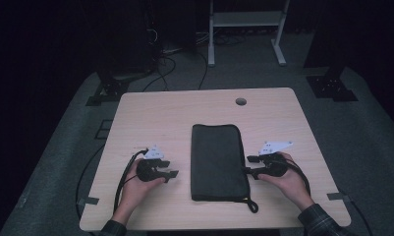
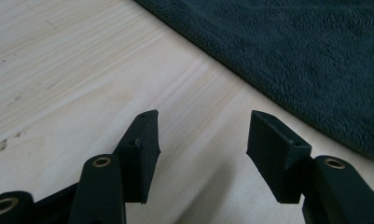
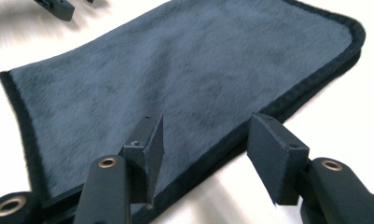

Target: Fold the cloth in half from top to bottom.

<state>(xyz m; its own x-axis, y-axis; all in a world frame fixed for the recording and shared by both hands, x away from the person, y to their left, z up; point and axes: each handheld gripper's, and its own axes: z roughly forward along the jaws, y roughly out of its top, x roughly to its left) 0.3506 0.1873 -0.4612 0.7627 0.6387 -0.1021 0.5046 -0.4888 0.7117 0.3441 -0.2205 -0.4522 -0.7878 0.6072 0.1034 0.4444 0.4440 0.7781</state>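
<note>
Flanking folded towel (image 1: pixel 218 161): left claw (image 1: pixel 171 168) & right claw (image 1: pixel 248 165), both open, empty.

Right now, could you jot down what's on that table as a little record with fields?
surface: wooden table with a round hole near its far edge
item: dark folded towel, flat at the middle, a loop at its near corner
left hand-held gripper: jaws apart, nothing between them, over bare wood left of the towel
right hand-held gripper: jaws apart, at the towel's right edge, not gripping it
</note>
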